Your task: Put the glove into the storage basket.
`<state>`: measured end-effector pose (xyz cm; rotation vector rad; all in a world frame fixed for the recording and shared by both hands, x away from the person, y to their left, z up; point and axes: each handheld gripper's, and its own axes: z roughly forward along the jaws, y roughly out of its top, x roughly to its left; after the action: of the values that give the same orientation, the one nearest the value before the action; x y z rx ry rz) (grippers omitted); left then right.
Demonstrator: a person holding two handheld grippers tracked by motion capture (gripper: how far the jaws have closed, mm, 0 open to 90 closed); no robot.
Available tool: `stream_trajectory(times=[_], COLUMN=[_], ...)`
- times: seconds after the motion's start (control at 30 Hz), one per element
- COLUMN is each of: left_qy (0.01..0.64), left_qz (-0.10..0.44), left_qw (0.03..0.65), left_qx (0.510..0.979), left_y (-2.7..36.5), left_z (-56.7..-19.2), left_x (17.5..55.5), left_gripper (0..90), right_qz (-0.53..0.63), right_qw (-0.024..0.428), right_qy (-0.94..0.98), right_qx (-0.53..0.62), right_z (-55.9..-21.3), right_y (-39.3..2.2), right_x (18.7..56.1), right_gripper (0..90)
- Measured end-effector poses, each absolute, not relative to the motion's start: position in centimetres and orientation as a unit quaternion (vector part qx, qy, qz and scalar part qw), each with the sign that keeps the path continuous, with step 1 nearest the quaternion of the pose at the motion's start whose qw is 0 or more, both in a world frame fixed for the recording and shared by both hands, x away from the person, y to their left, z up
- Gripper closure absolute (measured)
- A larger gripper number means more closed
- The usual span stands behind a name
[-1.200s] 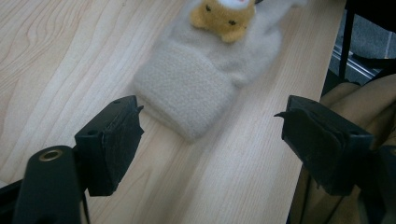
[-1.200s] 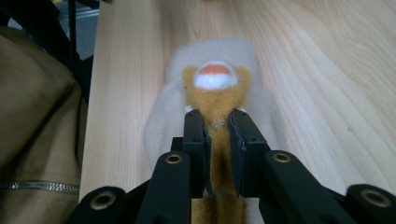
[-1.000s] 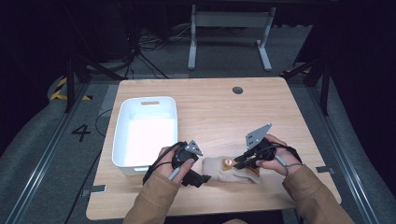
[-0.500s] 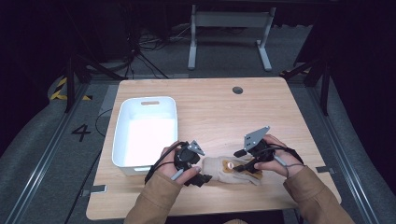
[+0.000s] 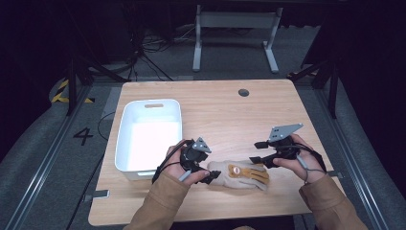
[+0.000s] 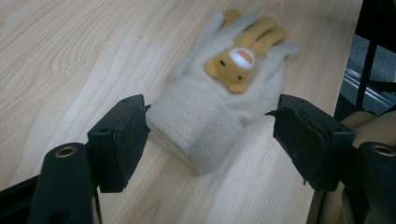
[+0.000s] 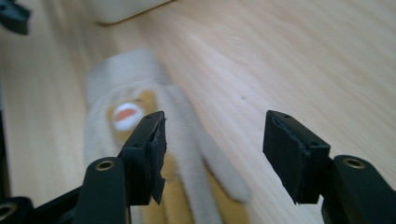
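glove (image 5: pixel 239 174) flat on counter (image 5: pixel 215 115) front edge, right of tub (image 5: pixel 149 136) | left claw (image 5: pixel 214 176) astride cuff, jaws closing, not pinching yet | right claw (image 5: pixel 257 152) just opened wide, empty, at fingertips | risk: cuff bunches or slides off edge under one-sided grip

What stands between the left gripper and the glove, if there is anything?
Nothing visible. The left gripper has its jaws open on either side of the cuff of the glove, which lies flat on the wooden table. Its jaws have just been closing, with the cuff between them.
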<state>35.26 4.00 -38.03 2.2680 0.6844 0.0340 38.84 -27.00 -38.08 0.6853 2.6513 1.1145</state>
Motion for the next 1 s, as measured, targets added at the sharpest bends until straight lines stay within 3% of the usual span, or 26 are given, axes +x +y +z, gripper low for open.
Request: stream_trajectory(times=[0.47,0.6,0.8,0.87,0.93,1.0], left_qy=[0.247,0.256,0.251,0.248,0.246,0.247], left_qz=[0.014,0.016,0.009,0.008,0.004,0.004], left_qw=[0.381,0.378,0.370,0.368,0.369,0.368], left_qx=[0.891,0.889,0.895,0.896,0.896,0.896], left_y=[2.7,2.4,2.1,2.1,1.8,1.8], left_z=[-38.1,-38.1,-38.3,-38.3,-38.5,-38.5], left_x=[35.9,36.1,36.2,36.2,36.3,36.3], left_gripper=[26.2,26.0,29.7,30.2,30.6,30.8], right_qz=[0.386,0.373,0.314,0.311,0.307,0.311], right_qw=[0.158,0.146,0.113,0.105,0.085,0.079], right_qy=[0.835,0.837,0.870,0.873,0.883,0.884], right_qx=[0.359,0.372,0.364,0.360,0.345,0.341], right_z=[-38.1,-38.3,-38.7,-38.8,-38.8,-38.9], right_y=[-31.8,-32.4,-31.9,-31.8,-31.4,-31.2], right_x=[39.1,38.9,38.4,38.3,38.1,37.9], right_gripper=[39.5,50.2,77.8,80.1,88.4,89.5])
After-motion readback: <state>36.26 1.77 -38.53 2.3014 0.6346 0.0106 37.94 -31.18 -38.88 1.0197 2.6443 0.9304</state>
